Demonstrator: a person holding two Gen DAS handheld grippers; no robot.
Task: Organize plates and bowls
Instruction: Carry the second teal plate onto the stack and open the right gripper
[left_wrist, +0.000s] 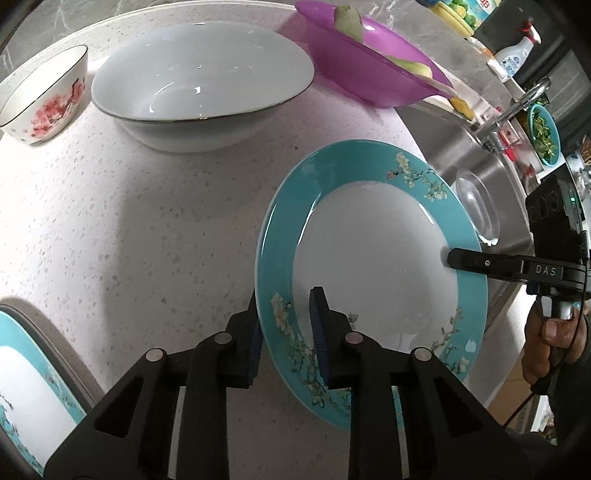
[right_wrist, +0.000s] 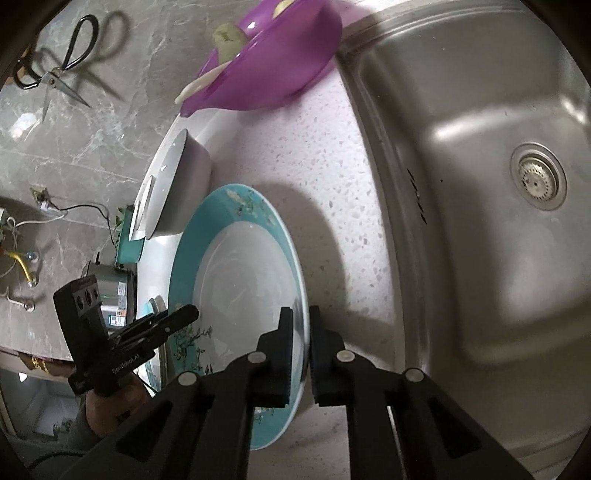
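A teal-rimmed plate with a white centre and flower print (left_wrist: 373, 258) is held above the speckled counter (left_wrist: 129, 221), tilted. My left gripper (left_wrist: 288, 332) is shut on its near rim. My right gripper (right_wrist: 299, 354) is shut on the opposite rim; the plate also shows in the right wrist view (right_wrist: 240, 273). The right gripper's fingers (left_wrist: 480, 263) reach onto the plate from the right in the left wrist view. A large white bowl (left_wrist: 199, 81) and a small white bowl with red blossoms (left_wrist: 44, 96) stand at the back. Another teal plate (left_wrist: 29, 384) lies at the lower left.
A purple plastic basin with vegetable pieces (left_wrist: 373, 62) stands beside the steel sink (right_wrist: 480, 184). A clear glass lid (left_wrist: 476, 206) lies in the sink. A faucet (left_wrist: 517, 107) and spray bottle (left_wrist: 517, 51) are at the far right. Scissors (right_wrist: 55, 70) hang on the wall.
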